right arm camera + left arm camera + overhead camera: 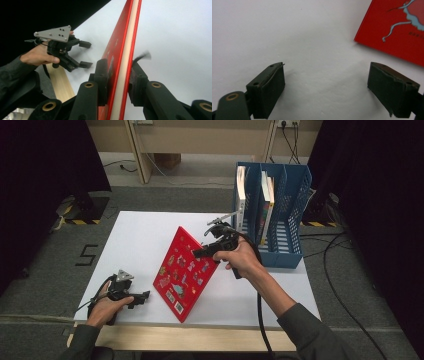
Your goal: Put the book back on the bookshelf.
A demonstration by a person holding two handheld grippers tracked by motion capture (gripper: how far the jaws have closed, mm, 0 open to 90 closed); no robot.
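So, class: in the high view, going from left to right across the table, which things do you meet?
Left claw → red book, tilted up → right claw shut on the book's far edge → blue file rack with books standing in it.

The red picture book (pixel 184 271) (sticker-like figures on its cover) stands tilted on its lower corner.
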